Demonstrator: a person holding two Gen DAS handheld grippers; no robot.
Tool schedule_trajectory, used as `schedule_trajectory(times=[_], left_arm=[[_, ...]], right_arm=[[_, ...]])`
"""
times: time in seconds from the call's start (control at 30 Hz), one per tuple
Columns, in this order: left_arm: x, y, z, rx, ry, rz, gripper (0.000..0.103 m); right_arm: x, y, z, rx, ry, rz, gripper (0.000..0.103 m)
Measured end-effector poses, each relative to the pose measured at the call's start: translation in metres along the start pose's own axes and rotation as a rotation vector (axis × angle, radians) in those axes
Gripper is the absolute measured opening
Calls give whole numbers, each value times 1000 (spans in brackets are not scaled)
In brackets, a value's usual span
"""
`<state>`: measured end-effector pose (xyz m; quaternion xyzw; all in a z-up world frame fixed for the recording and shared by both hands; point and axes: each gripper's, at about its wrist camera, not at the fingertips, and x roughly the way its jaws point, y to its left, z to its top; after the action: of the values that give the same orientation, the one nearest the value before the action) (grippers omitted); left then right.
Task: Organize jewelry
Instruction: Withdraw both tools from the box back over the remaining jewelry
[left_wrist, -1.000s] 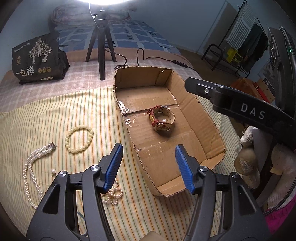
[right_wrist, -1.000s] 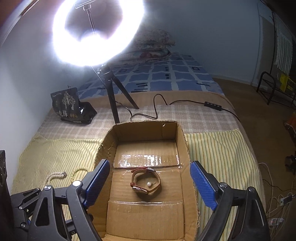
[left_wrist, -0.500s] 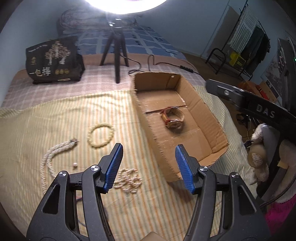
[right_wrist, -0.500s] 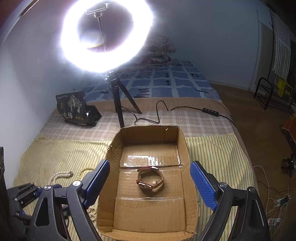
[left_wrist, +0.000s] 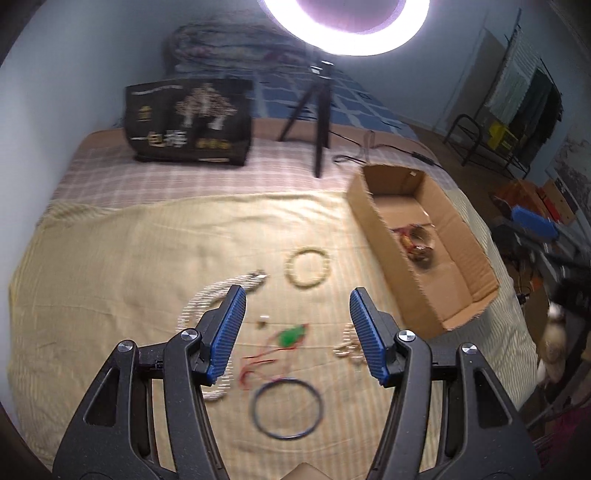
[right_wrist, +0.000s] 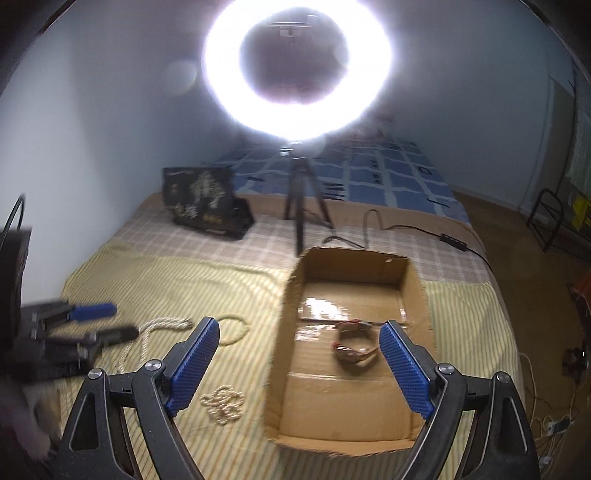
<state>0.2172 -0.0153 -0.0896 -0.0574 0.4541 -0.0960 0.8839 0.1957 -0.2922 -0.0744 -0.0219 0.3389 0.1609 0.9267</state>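
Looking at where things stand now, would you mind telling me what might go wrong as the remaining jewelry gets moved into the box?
1. The left gripper hangs open over several crowded pieces: the green pendant on a red cord, a small loose bead and the dark bangle. A grab could catch two together or tangle the cord.
2. The bead is tiny and may slip from the pads or roll off.
3. The cardboard box already holds a watch; dropped pieces could tangle with it.
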Motion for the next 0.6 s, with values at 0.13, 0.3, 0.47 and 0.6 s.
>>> schedule_trajectory(times=[0.13, 0.3, 0.47, 0.6], left_arm=[[-6, 26, 2, -25, -1, 24, 60], [-7, 56, -3, -38, 22, 74, 60], [-3, 80, -11, -69, 61, 95, 60], [1, 96, -18, -102, 118, 77, 60]], right_arm=[[-2, 27, -10, -59, 6, 15, 90], [1, 59, -33, -113, 28, 84, 90], [14, 92, -58, -182, 105, 126, 86], [29, 105, -75, -194, 183, 159, 76]])
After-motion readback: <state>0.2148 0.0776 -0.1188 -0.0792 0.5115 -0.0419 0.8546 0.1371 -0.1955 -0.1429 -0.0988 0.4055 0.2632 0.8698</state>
